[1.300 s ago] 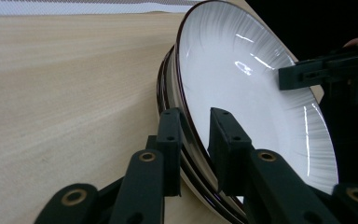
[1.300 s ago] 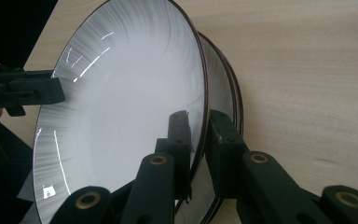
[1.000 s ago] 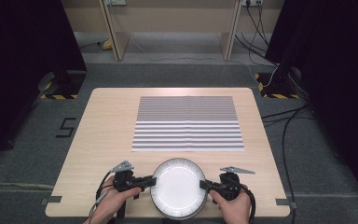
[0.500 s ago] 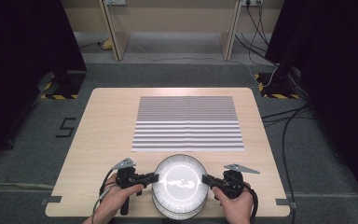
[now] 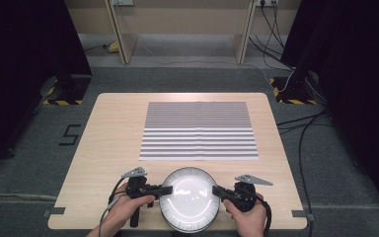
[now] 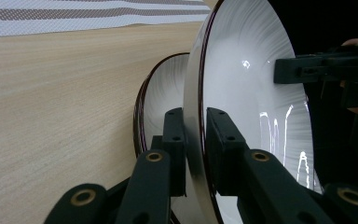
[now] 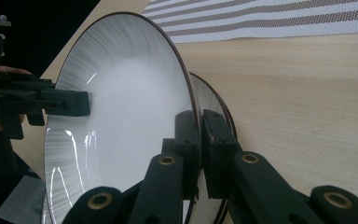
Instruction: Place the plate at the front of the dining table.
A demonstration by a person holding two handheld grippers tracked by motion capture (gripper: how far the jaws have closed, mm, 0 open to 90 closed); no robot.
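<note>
In the high view, a round white plate (image 5: 190, 199) with a dark rim and a glossy, finely ribbed face is seen at the near edge of the wooden surface (image 5: 113, 133). It is gripped from both sides: the left gripper (image 5: 162, 189) is clamped on its left rim and the right gripper (image 5: 216, 189) on its right rim, so the plate lies between the two pairs of jaws. A person's left hand (image 5: 123, 210) and right hand (image 5: 246, 215) are wrapped around the gripper handles. Beyond the plate, well apart from the jaws, a striped mat (image 5: 199, 130) is spread flat.

In the left gripper view, the plate's thin rim (image 6: 196, 140) is pinched between the two black jaws, one jaw on each face. A second plate (image 6: 161, 100), white with the same dark rim, is seen just behind the held one, closer to the surface. The other gripper's jaw is seen on the plate's far rim.

In the right gripper view, the plate rim (image 7: 196, 140) is likewise clenched between the jaws, the white ribbed face lying to the left of them. The second plate's edge (image 7: 223, 109) shows just right of the jaws, against the surface.
</note>
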